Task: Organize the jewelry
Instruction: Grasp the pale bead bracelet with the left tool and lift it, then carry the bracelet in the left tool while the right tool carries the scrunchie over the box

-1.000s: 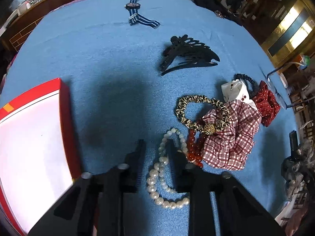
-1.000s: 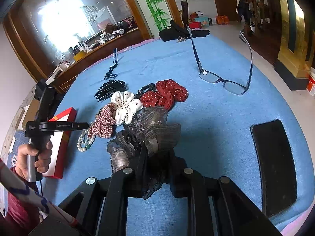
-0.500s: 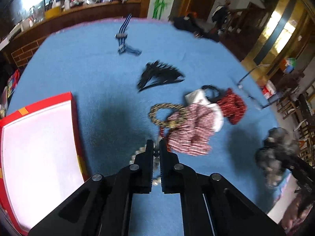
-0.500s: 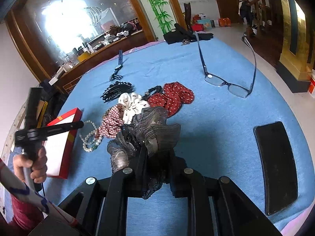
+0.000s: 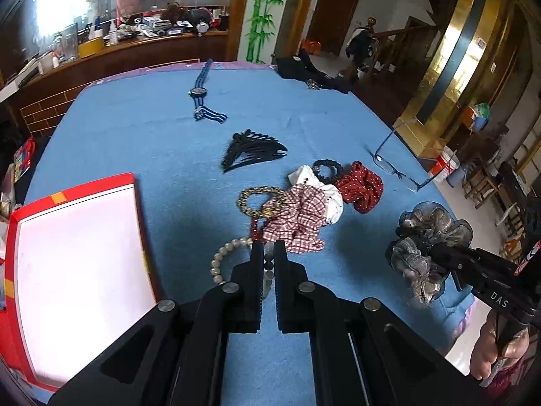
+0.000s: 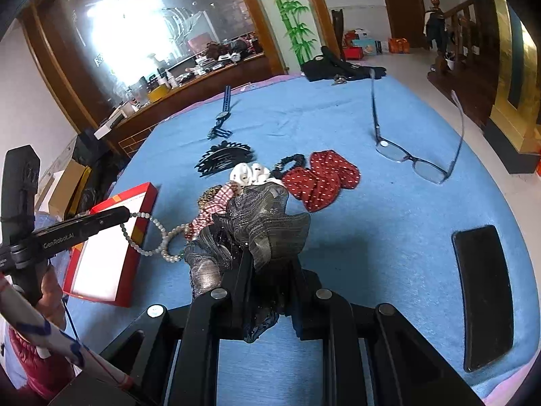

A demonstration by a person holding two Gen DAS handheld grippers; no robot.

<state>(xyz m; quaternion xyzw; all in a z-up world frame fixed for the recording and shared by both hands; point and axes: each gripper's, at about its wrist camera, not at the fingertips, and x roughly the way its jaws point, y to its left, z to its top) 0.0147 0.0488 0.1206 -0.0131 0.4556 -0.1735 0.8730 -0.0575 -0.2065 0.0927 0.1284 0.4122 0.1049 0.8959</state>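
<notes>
My left gripper [image 5: 268,248] is shut on a pearl necklace [image 5: 219,260]. In the right wrist view the pearl necklace [image 6: 159,233] hangs in a loop from the left gripper [image 6: 125,216], its far end still trailing by the pile. My right gripper [image 6: 270,257] is shut on a grey-black gauzy scrunchie [image 6: 267,220] held above the blue cloth. From the left wrist view the same scrunchie [image 5: 429,233] shows at the right. A red box [image 5: 135,186] with a white inside lies open at the left.
A pile holds a checked scrunchie [image 5: 297,220], a leopard scrunchie [image 5: 252,198], red beads [image 5: 254,231], a white scrunchie [image 5: 333,199] and a red dotted one [image 5: 361,189]. Farther off lie a black hair claw [image 5: 253,152], a striped watch [image 5: 199,93] and glasses [image 5: 392,165]. A black phone [image 6: 483,294] lies right.
My left gripper closed on the pearl necklace and rose with it, pulling back from the pile. My right gripper kept its hold on the gauzy scrunchie and lifted slightly.
</notes>
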